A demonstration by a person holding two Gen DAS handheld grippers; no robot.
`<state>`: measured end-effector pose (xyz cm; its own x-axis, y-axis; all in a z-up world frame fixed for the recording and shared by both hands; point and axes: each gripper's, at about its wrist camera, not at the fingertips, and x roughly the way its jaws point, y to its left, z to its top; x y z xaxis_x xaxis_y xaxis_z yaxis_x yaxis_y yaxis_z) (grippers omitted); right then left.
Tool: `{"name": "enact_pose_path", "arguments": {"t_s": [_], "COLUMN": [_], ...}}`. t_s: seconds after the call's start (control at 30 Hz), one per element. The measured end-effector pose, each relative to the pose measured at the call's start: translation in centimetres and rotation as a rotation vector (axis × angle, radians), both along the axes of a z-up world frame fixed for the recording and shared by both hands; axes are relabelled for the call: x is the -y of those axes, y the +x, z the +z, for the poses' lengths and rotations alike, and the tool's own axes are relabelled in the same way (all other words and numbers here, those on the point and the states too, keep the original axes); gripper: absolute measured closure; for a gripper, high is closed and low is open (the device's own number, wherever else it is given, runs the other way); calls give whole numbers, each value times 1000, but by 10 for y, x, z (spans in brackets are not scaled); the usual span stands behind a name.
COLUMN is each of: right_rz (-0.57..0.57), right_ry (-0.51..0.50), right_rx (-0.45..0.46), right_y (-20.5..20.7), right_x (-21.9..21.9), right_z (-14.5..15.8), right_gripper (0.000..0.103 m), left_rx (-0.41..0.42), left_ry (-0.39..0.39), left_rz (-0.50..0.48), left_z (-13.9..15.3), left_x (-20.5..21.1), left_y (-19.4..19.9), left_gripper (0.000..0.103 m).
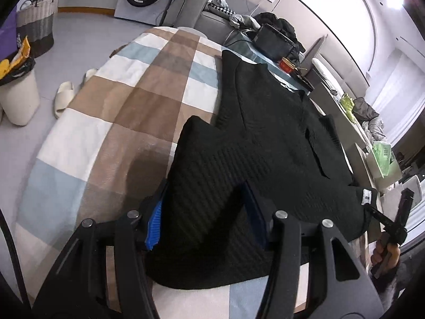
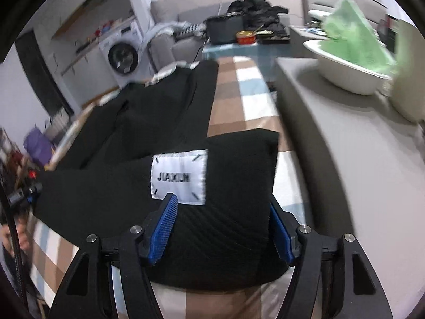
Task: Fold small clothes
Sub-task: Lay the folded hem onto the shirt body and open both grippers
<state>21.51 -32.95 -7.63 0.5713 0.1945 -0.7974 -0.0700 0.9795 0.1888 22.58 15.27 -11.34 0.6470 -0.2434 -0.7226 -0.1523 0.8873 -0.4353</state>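
— Lying flat on the checked brown, white and blue blanket (image 1: 111, 101), the black ribbed knit garment (image 1: 265, 138) runs lengthwise away from both grippers. Which end does each have?

— The left gripper (image 1: 204, 220) straddles one near corner, fingers spread, cloth between them but not visibly pinched. The right gripper (image 2: 223, 228) is likewise spread around the corner with the white sewn label (image 2: 179, 176).

— So neither is nearer?

— Both sit at the near edge; I judge the fold goes forward, along that long axis.
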Motion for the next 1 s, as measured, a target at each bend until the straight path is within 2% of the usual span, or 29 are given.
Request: {"name": "enact_pose_path", "arguments": {"t_s": [0.17, 0.23, 0.27, 0.4, 0.6, 0.73, 0.87, 0.97, 1.0], "right_rz": [68, 104, 118, 123, 191, 256, 317, 310, 299], "right_ry": [10, 35, 62, 62, 29, -3, -23, -24, -27], "right_rx": [-39, -41, -54, -71, -105, -131, -138, -131, -129], "right_y": [18, 21, 23, 19, -3, -36, -76, -93, -95], "right_x": [-15, -20, -22, -28, -32, -31, -25, -17, -14], "right_z": [-8, -11, -13, -15, -13, -8, -3, 1, 2], "right_gripper": [38, 68, 71, 78, 79, 79, 77, 68, 60], "left_rx": [-12, -7, -3, 12, 5, 4, -11, -19, -18], "left_ry": [-39, -37, -30, -18, 1, 15, -3, 18, 26], "left_rz": [2, -7, -11, -42, -73, -90, -100, -72, -68], "left_z": [-7, -8, -7, -2, 6, 11, 15, 19, 20], "left_x": [-4, -2, -1, 1, 6, 12, 14, 15, 15], "left_y": [7, 7, 6, -6, -47, -90, -132, -153, -156], "left_gripper": [75, 81, 82, 86, 86, 86, 86, 80, 77]}}
